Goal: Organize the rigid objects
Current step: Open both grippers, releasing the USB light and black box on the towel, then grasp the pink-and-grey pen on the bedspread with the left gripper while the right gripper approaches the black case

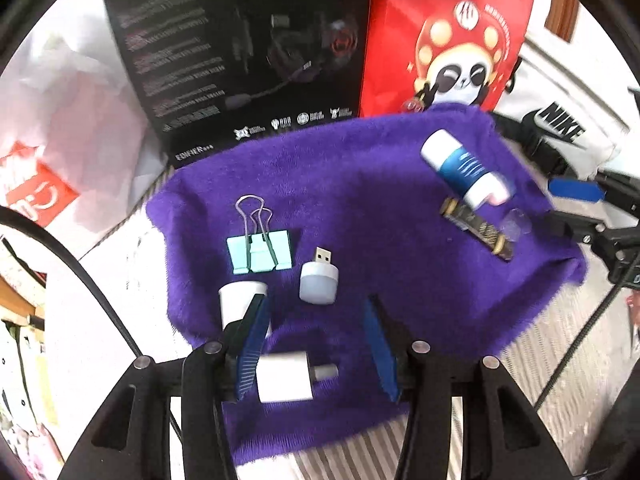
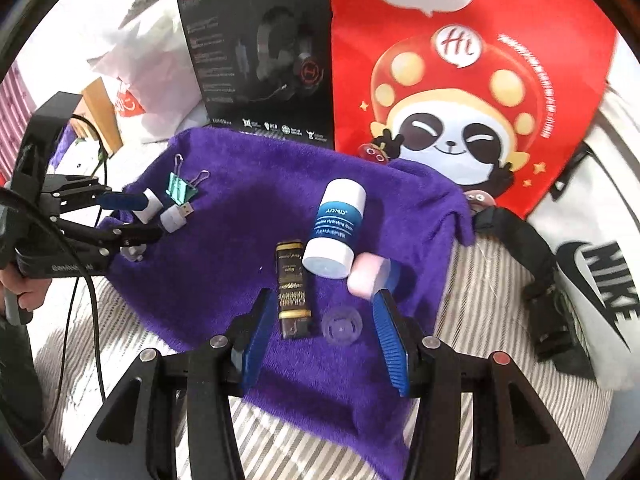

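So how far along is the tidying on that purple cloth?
Two loose groups have formed on the purple cloth: binder clip and USB light left, balm stick and black tube right. Both grippers, left and right, are open, holding nothing. Final sorting remains.

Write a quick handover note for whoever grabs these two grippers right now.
Left gripper: open, holding nothing, over the white charger plug.
Right gripper: open, holding nothing, around the black-and-gold tube and clear round disc.
On the purple towel: binder clip, USB light and white cup on the left; blue-and-white balm stick and pink eraser on the right.
Done: nothing visibly grouped.
Left: everything.
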`<state>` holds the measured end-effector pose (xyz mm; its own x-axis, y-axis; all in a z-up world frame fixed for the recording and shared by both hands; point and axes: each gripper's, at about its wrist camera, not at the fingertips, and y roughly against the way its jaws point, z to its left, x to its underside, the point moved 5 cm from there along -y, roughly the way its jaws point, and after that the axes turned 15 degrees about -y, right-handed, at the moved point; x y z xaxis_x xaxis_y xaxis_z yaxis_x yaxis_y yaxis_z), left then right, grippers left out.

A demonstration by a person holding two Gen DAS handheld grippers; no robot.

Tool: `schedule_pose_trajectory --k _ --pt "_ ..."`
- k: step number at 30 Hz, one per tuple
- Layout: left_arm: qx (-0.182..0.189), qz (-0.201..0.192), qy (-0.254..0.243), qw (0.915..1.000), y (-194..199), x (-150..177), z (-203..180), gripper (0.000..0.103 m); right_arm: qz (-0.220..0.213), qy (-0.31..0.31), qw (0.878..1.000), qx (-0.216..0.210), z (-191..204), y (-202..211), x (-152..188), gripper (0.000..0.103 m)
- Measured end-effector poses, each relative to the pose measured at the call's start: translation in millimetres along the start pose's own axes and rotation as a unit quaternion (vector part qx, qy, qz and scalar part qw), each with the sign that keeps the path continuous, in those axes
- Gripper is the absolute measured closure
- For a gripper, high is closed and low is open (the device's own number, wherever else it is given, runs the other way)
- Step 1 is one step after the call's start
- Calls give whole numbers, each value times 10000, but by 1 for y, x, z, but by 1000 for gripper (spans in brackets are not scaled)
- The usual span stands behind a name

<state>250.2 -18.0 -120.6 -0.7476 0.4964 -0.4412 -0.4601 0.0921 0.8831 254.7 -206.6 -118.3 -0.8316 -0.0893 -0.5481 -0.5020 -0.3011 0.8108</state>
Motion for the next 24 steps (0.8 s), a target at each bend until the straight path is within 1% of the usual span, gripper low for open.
schedule_pose_trajectory --k 2,4,7,11,14,16,18,21,22,23,24 --pt "-13 -85 -9 10000 13 6 -5 57 -129 -172 9998 -19 -2 11 6 53" --pt "53 -206 28 9998 29 15 -14 54 -154 -327 9993 -33 -3 19 14 53" --pt "195 -318 38 9993 43 31 -28 54 -220 -508 9985 23 -3 36 28 53" --pt "452 -299 40 9985 44 57 -50 54 -316 -659 9973 49 1 59 54 52" --pt "610 -211 119 9978 39 75 -64 54 -351 -784 9963 65 0 69 71 52" --pt "760 -248 105 9967 40 86 -75 54 -351 -879 9955 60 -3 74 84 52" --pt "930 -303 7 9952 43 97 -89 54 -308 -960 9949 80 -8 77 97 52" --pt "965 -350 -271 9943 49 109 -107 54 -261 -1151 9930 93 -18 82 115 52" --pt "1028 -386 -371 9933 51 113 -113 54 -268 -1206 9923 102 -21 83 119 52" --pt "1104 -407 -427 9921 52 115 -118 53 -279 -1282 9913 117 -25 85 124 52" --pt "1263 -450 -545 9895 54 118 -125 52 -287 -1370 9901 121 -30 87 128 52"
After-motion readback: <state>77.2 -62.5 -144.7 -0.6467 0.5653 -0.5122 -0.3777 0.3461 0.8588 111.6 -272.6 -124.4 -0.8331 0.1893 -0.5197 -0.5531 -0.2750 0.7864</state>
